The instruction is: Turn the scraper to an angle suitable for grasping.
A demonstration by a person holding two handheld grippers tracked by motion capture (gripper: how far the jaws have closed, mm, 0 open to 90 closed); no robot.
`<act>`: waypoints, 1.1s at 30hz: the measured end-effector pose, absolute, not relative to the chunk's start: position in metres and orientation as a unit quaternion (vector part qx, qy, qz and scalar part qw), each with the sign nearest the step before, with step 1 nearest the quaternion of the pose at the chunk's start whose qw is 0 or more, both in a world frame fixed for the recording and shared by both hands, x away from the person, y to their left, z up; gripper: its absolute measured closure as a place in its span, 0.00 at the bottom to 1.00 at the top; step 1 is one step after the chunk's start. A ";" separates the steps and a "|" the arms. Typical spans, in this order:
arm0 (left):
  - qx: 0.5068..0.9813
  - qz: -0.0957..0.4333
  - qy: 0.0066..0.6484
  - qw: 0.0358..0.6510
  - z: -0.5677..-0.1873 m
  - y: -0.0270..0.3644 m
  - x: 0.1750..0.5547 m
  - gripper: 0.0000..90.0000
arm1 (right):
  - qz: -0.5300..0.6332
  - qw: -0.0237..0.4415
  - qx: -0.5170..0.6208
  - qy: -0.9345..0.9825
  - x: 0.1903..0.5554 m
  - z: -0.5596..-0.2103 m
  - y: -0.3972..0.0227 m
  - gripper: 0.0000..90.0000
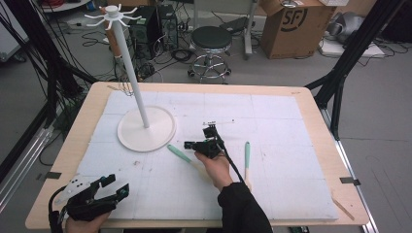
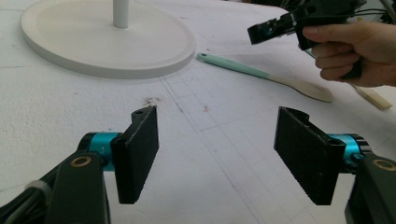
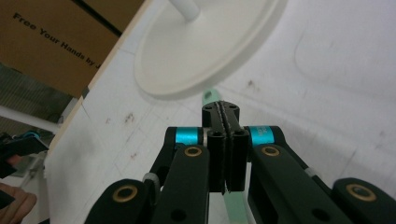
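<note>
From above, my right claw [image 1: 210,138] sits at the centre of the bench [image 1: 311,104], just past the green end of a spatula [image 1: 187,158] that lies slanting from ten o'clock to four o'clock. I judge it lies flat and loose like that so I can pick it up by the handle and hang it on the white rack [image 1: 141,109], whose round base stands at ten o'clock from it. A second spatula [image 1: 247,162] lies at three o'clock, well apart. My right forearm comes up from six o'clock, wrist bent down. My left claw [image 1: 114,187] rests at the near left corner.

In the left claw's view, its jaws stand apart with nothing between them, pointing toward the spatula [image 2: 252,72] at one o'clock.

In the right claw's view, the jaws are pressed together above the spatula's green handle [image 3: 211,95], which passes beneath them; I see no grip on it.
</note>
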State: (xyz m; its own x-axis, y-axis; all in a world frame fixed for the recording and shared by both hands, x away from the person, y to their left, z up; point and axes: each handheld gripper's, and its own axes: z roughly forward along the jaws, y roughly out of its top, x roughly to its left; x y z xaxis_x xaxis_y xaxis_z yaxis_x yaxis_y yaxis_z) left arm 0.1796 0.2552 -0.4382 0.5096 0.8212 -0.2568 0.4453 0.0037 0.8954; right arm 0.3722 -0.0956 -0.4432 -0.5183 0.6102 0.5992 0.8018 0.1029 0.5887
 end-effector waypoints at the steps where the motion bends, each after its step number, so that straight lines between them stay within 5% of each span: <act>1: 0.684 0.176 0.463 0.536 -0.438 0.255 0.180 0.35 | -0.461 0.112 -0.483 -0.736 0.373 -0.446 -0.095 1.00; 22: 0.685 0.175 0.464 0.533 -0.439 0.254 0.180 0.35 | -0.398 0.144 -0.497 -0.757 0.370 -0.461 -0.084 1.00; 33: 0.684 0.177 0.463 0.535 -0.438 0.255 0.179 0.35 | -0.367 0.109 -0.472 -0.794 0.358 -0.451 -0.083 1.00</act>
State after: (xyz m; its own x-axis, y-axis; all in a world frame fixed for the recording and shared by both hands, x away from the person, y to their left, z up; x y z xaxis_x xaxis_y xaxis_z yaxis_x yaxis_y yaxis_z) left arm 0.1788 0.2545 -0.4381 0.5082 0.8234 -0.2523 0.4440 0.0005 0.8960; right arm 0.3581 -0.0830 -0.4515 -0.5301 0.6697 0.5202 0.8302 0.2847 0.4793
